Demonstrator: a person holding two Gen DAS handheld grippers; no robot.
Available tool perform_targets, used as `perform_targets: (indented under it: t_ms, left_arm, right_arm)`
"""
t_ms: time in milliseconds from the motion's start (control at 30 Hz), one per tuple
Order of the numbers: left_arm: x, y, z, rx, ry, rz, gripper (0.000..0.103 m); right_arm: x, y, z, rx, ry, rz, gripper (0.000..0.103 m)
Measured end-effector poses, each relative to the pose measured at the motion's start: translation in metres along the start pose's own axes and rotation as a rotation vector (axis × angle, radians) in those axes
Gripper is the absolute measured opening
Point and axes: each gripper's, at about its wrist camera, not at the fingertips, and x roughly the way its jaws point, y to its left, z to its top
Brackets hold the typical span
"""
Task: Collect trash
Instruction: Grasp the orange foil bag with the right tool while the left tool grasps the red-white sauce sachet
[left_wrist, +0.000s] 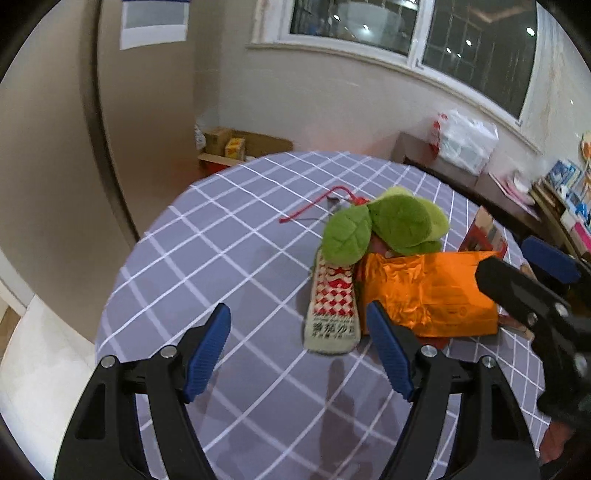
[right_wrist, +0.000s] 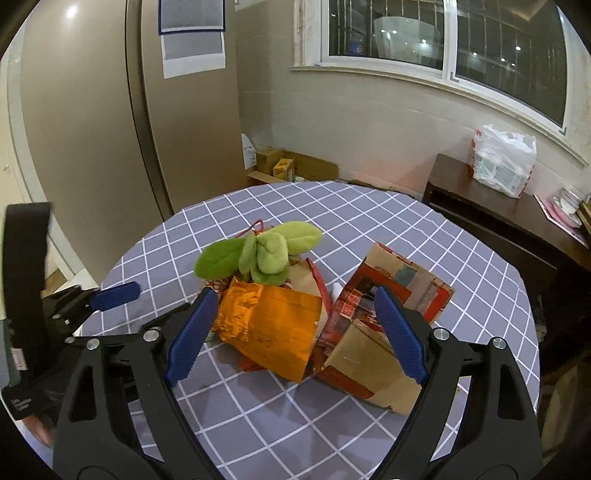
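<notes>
Both sets of jaws wide apart, holding nothing, hanging above the counter (right_wrist: 369, 221) with its gray checked cloth. Left gripper (left_wrist: 299, 354): straight ahead and a bit to the right of the jaws, a flat paper packet (left_wrist: 332, 306) with red and white checks, lying on the cloth. Right gripper (right_wrist: 293, 332): between the blue ridged fingertips (right_wrist: 192, 336) and just past them, a shiny orange foil bag (right_wrist: 273, 328), all crinkly, leaning on a torn cardboard box (right_wrist: 384, 332) in brown and red. All this trash bunched in one heap, likely easy to grab piece by piece. On top at the far side, soft green plush leaves (right_wrist: 262, 251), fuzzy and round. Farther out, a thin red string (left_wrist: 314, 205) on the cloth.
</notes>
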Motion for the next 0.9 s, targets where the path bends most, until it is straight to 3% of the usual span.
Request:
perform_targets:
  t_ms: [133, 200, 233, 300, 333, 400, 700, 900]
  left_arm:
    - [0.021, -0.005, 0.006, 0.02, 0.031, 0.026, 0.074]
    - [0.028, -0.003, 0.006, 0.005, 0.04, 0.015, 0.068]
    - [0.031, -0.002, 0.007, -0.004, 0.05, -0.003, 0.059]
    - [0.029, 0.002, 0.007, -0.026, 0.043, -0.029, 0.032]
    - [0.029, 0.005, 0.006, -0.029, 0.051, -0.043, 0.024]
    - [0.027, 0.01, 0.004, -0.045, 0.052, -0.056, 0.019]
    - [-0.004, 0.032, -0.018, -0.083, 0.015, -0.034, 0.014]
    - [-0.028, 0.053, -0.031, -0.13, -0.025, -0.017, 0.014]
  right_arm:
    - [0.007, -0.003, -0.001, 0.002, 0.017, 0.005, 0.085]
    - [0.01, -0.004, -0.001, 0.002, 0.022, 0.005, 0.085]
    - [0.011, -0.004, -0.001, 0.001, 0.025, 0.005, 0.085]
    - [0.013, -0.002, -0.003, -0.007, 0.034, -0.001, 0.085]
    - [0.014, -0.001, -0.004, -0.012, 0.039, -0.004, 0.085]
    - [0.013, 0.001, -0.004, -0.017, 0.039, -0.003, 0.085]
    - [0.0, 0.024, -0.007, -0.071, 0.012, 0.051, 0.085]
    - [-0.002, 0.054, -0.014, -0.222, -0.026, 0.036, 0.085]
